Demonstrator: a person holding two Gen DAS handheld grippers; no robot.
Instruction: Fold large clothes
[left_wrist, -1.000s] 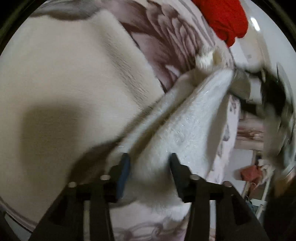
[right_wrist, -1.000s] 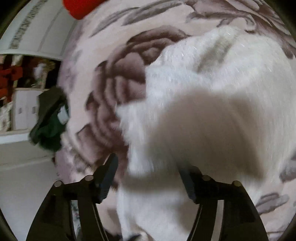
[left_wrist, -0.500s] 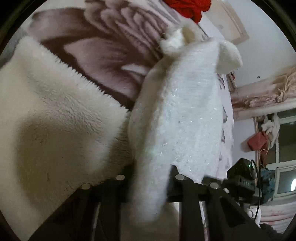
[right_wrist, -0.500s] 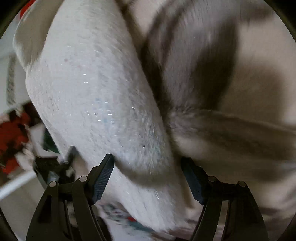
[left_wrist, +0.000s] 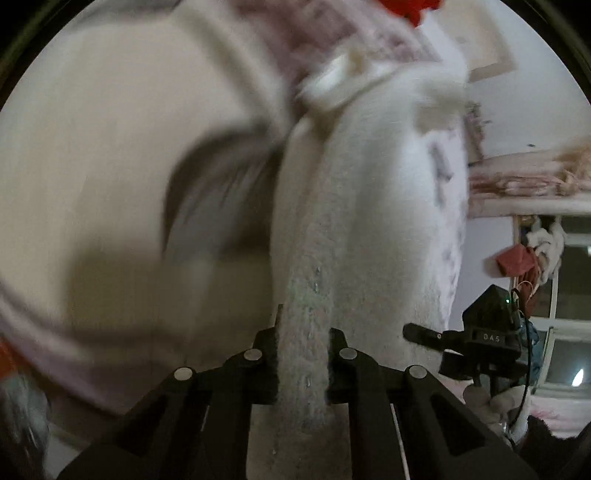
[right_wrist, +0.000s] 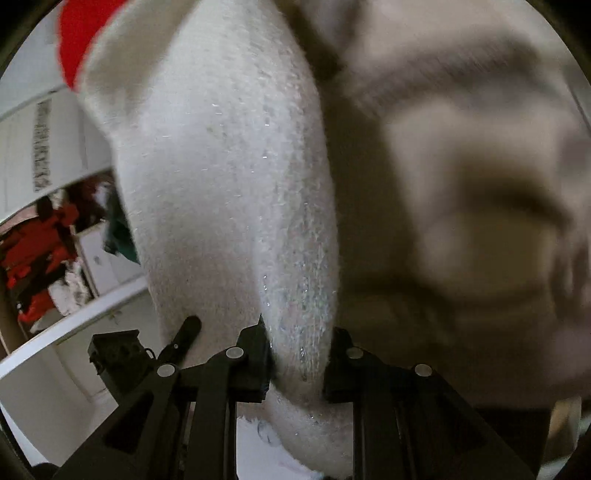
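Our left gripper (left_wrist: 302, 363) has its two black fingers (left_wrist: 266, 363) pinched tight on a fold of the white fluffy garment (left_wrist: 369, 206), and our right gripper (right_wrist: 298, 363) is clamped the same way on another fold of it (right_wrist: 229, 177). In the left wrist view the garment rises from the jaws as a thick band that runs away toward the far side, where a bunched, paler edge of it is smeared by blur. To the left of it lies a broad cream fleece surface (left_wrist: 110, 147), with a dark shadow between the two. At the far edge we see a strip of pinkish patterned bedding (left_wrist: 332, 33) and a red item (left_wrist: 410, 7) beyond it. On the right of that view our other gripper appears, near and just beside the garment, with a window (left_wrist: 569, 280) behind it. In the right wrist view the garment stands up from the jaws and fills the middle; right of it everything is blurred beige fabric. On the left we see a white cabinet (right_wrist: 48, 140) and red clothes (right_wrist: 33, 236) on a shelf, well apart from us.
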